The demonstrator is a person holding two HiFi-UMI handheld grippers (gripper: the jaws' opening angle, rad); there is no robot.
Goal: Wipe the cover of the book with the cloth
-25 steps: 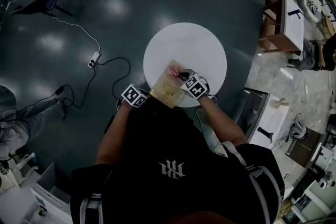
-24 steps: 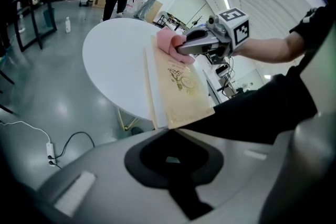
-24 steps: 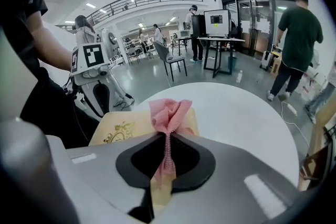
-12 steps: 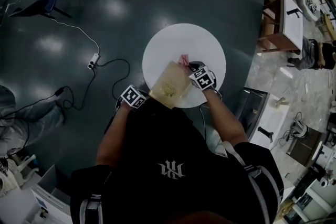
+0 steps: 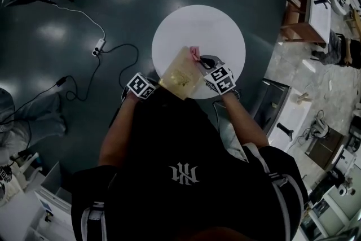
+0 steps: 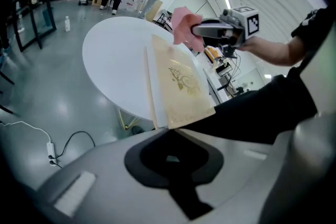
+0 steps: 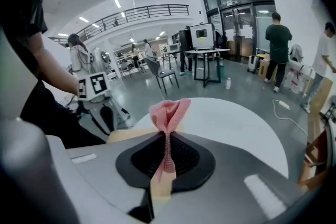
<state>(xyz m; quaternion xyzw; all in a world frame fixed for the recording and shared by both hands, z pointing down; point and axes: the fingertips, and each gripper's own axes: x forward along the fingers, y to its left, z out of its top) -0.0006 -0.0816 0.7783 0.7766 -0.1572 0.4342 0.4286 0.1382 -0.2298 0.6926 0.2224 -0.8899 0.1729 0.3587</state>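
Tan hardback book with a gold ornament on the cover (image 5: pixel 179 75), lying flat on the round white bench (image 5: pixel 217 28), angled, near end hanging off the rim toward the person. Everything else placed off that book.

Left gripper (image 6: pixel 169 132) at the book's near corner: fingers closed right down on that corner, by the look of the left gripper view, pinning the book in place. Right gripper (image 7: pixel 167 136) up by the book's far end: fingers squeezed tight on a small pink textured cloth (image 7: pixel 169 110), puffy bunch sticking out past the tips, tail trailing back through. Hard to call actual contact between cloth and cover from here. Looks just off the book's far corner, maybe slightly above.

Handling guess: stiff board cover, smooth and probably a bit slick on that glossy top, so likely to skate or spin under a sideways wipe without the corner hold. Best pinched at that overhanging near corner, clear of the wiping path. Not heavy, not fragile, though worth going easy over the gold print. Cloth totally soft and floppy, so only the bunched bit past the tips any good for wiping. Needs enough downward press to flatten that bunch without scraping the fingers on the cover. Probably between passes, but no way to be sure.
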